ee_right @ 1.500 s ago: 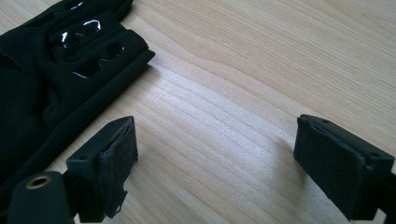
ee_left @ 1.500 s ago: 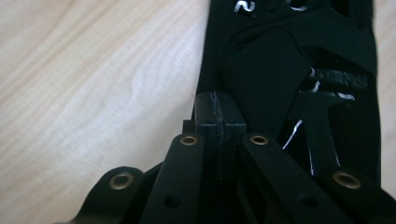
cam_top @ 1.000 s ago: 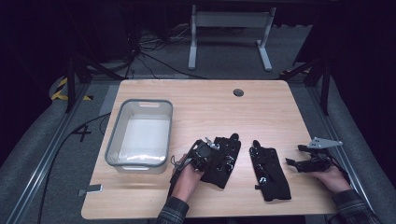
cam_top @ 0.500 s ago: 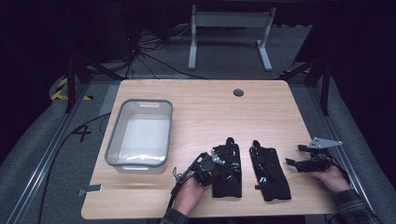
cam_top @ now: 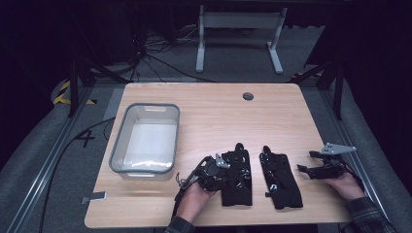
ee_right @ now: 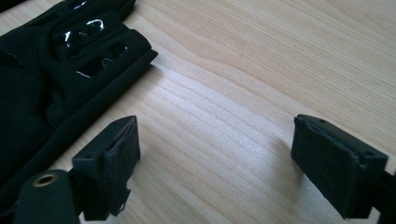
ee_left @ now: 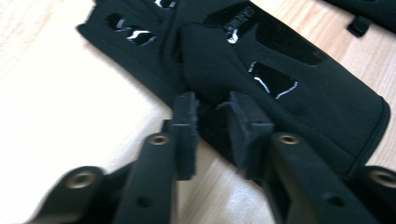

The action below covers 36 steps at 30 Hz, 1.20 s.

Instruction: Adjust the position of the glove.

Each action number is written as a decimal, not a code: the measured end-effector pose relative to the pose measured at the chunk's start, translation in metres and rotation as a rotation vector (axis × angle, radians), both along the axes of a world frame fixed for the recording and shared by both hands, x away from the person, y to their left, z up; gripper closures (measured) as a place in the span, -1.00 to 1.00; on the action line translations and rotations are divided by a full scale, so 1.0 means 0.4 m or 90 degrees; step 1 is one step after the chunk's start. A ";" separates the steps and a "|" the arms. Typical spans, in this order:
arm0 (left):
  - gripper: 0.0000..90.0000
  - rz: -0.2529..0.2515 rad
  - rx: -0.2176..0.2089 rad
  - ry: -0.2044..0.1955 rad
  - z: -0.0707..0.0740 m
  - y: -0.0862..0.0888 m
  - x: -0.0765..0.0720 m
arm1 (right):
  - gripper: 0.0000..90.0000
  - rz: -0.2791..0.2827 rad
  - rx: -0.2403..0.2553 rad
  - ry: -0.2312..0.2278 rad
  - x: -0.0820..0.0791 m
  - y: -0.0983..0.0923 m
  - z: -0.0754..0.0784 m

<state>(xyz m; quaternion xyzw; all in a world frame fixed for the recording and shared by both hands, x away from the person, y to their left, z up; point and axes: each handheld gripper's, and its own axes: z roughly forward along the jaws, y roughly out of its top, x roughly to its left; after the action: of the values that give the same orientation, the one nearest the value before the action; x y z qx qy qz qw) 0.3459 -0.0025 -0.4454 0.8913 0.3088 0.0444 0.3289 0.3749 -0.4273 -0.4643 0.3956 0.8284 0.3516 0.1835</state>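
Two black gloves lie side by side near the front edge of the wooden table [cam_top: 218,111]. My left gripper [cam_top: 228,172] rests at the left glove [cam_top: 239,180], on its left edge. In the left gripper view its jaws [ee_left: 212,106] have just been opening and stand a little apart, open. The glove's [ee_left: 280,79] folded fabric lies right at the pads [ee_left: 187,116] without being pinched. My right gripper [cam_top: 305,162] hovers just right of the right glove [cam_top: 282,179], open. Bare wood shows between its pads [ee_right: 116,158], and that glove [ee_right: 42,88] lies off to the left.
A clear plastic bin [cam_top: 145,106] stands on the left half of the table. A round cable hole [cam_top: 248,96] sits near the far edge. A metal stand [cam_top: 238,34] is on the floor beyond the table. Bare wood stretches behind the gloves.
The left gripper drew the left glove towards the front edge and straightened it beside the other glove. Its jaws have parted from the fabric. The right gripper has stayed put.
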 end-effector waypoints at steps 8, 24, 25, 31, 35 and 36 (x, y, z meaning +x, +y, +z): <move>-0.01 0.030 -0.019 -0.018 -0.005 0.014 0.006 | 0.30 0.037 0.024 0.000 -0.026 0.012 0.052; -0.41 0.032 -0.035 -0.026 -0.009 0.005 0.004 | 0.99 0.231 0.035 0.067 -0.084 0.151 0.046; -0.42 0.028 -0.033 -0.024 -0.011 0.002 0.004 | 0.99 0.233 0.032 0.070 -0.085 0.155 0.044; -0.44 0.026 -0.027 -0.023 -0.014 0.000 0.003 | 1.00 0.240 0.026 0.078 -0.078 0.186 0.033; -0.44 0.028 -0.028 -0.021 -0.014 0.003 0.005 | 1.00 0.248 0.026 0.080 -0.069 0.207 0.031; -0.43 0.028 -0.028 -0.020 -0.014 0.003 0.005 | 1.00 0.250 0.022 0.078 -0.067 0.214 0.031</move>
<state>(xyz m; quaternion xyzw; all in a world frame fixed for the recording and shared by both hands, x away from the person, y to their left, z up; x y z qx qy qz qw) 0.3478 -0.0014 -0.4512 0.8762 0.3239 0.0591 0.3519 0.3481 -0.3417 -0.4518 0.2501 0.8931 0.3702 0.0534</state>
